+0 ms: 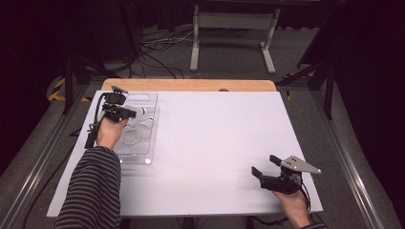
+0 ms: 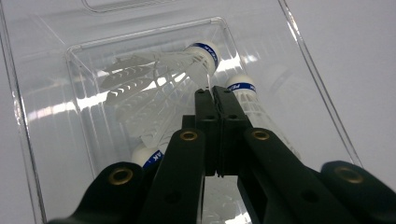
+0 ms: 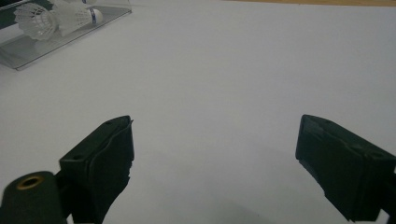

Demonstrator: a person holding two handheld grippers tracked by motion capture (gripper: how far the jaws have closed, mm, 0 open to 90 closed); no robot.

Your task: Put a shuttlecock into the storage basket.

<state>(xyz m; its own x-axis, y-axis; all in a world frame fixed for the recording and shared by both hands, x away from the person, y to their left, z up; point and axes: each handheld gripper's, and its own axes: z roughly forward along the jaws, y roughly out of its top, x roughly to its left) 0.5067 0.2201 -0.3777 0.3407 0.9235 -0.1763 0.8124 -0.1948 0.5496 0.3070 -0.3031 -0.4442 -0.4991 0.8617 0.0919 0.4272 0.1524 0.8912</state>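
One white table [image 1: 215, 143], with one clear tray [image 1: 152, 102] at its left edge. Two tongs: left tongs [image 2: 212, 91] over the tray, closed tight, seemingly pinching the skirt of one shuttlecock [image 2: 159, 88]; right tongs [image 3: 215, 121] spread wide and holding nothing, low over bare table well apart. Three shuttlecocks counted, all within the tray, so probably early: one gripped, none out, three to move.
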